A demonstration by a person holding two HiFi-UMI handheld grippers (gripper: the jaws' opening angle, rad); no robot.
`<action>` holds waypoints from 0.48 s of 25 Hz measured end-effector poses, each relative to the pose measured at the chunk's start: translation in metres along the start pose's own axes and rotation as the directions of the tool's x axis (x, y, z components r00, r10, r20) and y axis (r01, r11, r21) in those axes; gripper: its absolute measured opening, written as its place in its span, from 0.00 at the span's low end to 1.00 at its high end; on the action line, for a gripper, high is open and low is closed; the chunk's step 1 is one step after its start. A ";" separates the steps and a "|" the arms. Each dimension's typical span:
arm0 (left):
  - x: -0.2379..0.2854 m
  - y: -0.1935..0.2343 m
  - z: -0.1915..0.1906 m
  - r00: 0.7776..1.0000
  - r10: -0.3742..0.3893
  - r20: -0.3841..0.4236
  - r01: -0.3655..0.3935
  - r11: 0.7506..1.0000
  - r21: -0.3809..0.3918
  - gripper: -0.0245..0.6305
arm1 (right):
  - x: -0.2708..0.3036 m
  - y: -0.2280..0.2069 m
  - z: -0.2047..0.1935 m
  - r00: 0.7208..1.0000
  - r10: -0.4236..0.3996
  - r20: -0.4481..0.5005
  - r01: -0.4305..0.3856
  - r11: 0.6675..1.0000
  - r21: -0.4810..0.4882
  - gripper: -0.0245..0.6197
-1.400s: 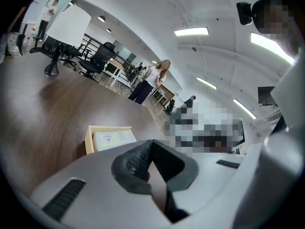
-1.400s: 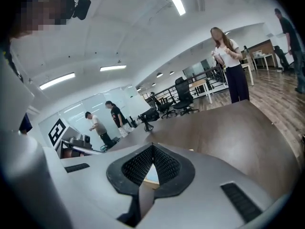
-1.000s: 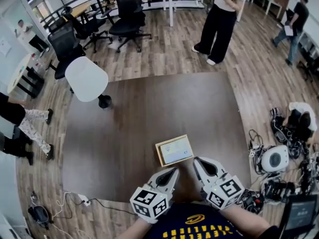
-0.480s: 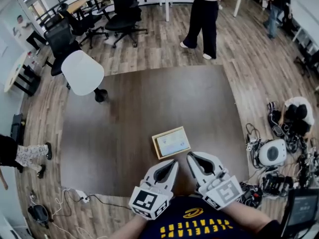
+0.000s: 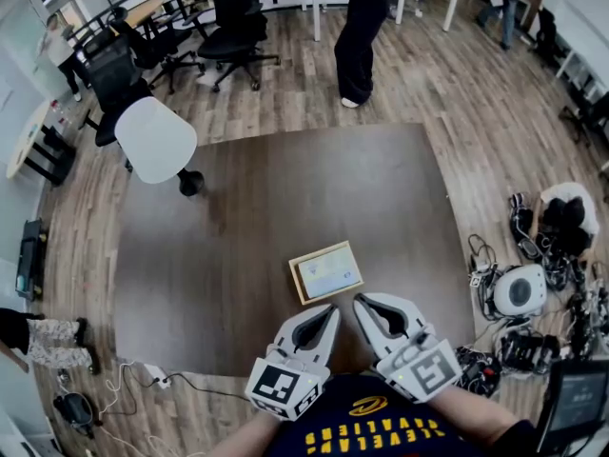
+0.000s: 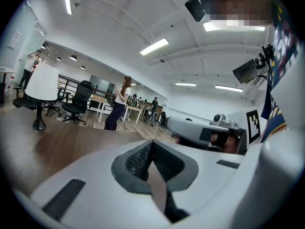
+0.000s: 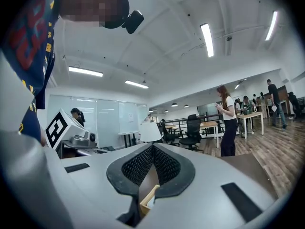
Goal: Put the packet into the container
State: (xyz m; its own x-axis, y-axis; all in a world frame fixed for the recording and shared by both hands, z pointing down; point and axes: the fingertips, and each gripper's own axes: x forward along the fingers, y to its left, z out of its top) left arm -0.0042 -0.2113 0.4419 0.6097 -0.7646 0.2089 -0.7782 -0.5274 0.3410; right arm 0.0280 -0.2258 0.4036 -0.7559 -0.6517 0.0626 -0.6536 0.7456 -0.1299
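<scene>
A shallow wooden-rimmed container (image 5: 297,285) lies on the dark brown table (image 5: 247,208), near its front edge. A pale packet (image 5: 328,273) lies inside it. My left gripper (image 5: 331,311) and right gripper (image 5: 358,304) rest side by side just in front of the container, tips pointing toward it. Both are shut with nothing between the jaws. In the right gripper view a corner of the container (image 7: 147,202) shows through the gap under the closed jaws (image 7: 152,147). In the left gripper view the jaws (image 6: 152,143) meet, with only tabletop beyond.
A white chair (image 5: 156,141) stands at the table's far left corner. A person (image 5: 363,27) stands beyond the far edge. Cables and equipment (image 5: 519,293) lie on the floor to the right. Black office chairs (image 5: 233,12) stand further back.
Both grippers stay shut near the front edge. The view has shifted slightly. The person beyond the table has walked to the left.
</scene>
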 end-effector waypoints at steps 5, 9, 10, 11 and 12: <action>0.000 0.002 0.000 1.000 0.002 -0.001 -0.002 1.000 0.014 0.04 | 0.001 0.000 -0.001 1.000 0.006 0.003 -0.006 1.000 -0.011 0.05; -0.001 0.005 -0.004 1.000 0.003 -0.015 -0.003 1.000 0.007 0.04 | 0.003 0.001 -0.004 1.000 0.005 0.001 -0.005 1.000 -0.015 0.05; -0.001 0.005 -0.004 1.000 0.003 -0.016 -0.003 1.000 0.004 0.04 | 0.003 0.001 -0.004 1.000 0.005 0.000 -0.005 1.000 -0.017 0.05; -0.001 0.005 -0.004 1.000 0.002 -0.016 -0.002 1.000 0.000 0.04 | 0.003 0.001 -0.004 1.000 0.004 -0.002 -0.004 1.000 -0.020 0.05; -0.001 0.005 -0.002 1.000 0.001 -0.015 -0.001 1.000 -0.004 0.04 | 0.003 0.001 -0.003 1.000 0.003 -0.007 -0.003 1.000 -0.025 0.05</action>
State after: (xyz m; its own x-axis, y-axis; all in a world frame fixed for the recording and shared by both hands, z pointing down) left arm -0.0082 -0.2122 0.4452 0.6110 -0.7595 0.2231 -0.7783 -0.5248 0.3448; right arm 0.0252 -0.2264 0.4067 -0.7582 -0.6484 0.0689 -0.6518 0.7510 -0.1054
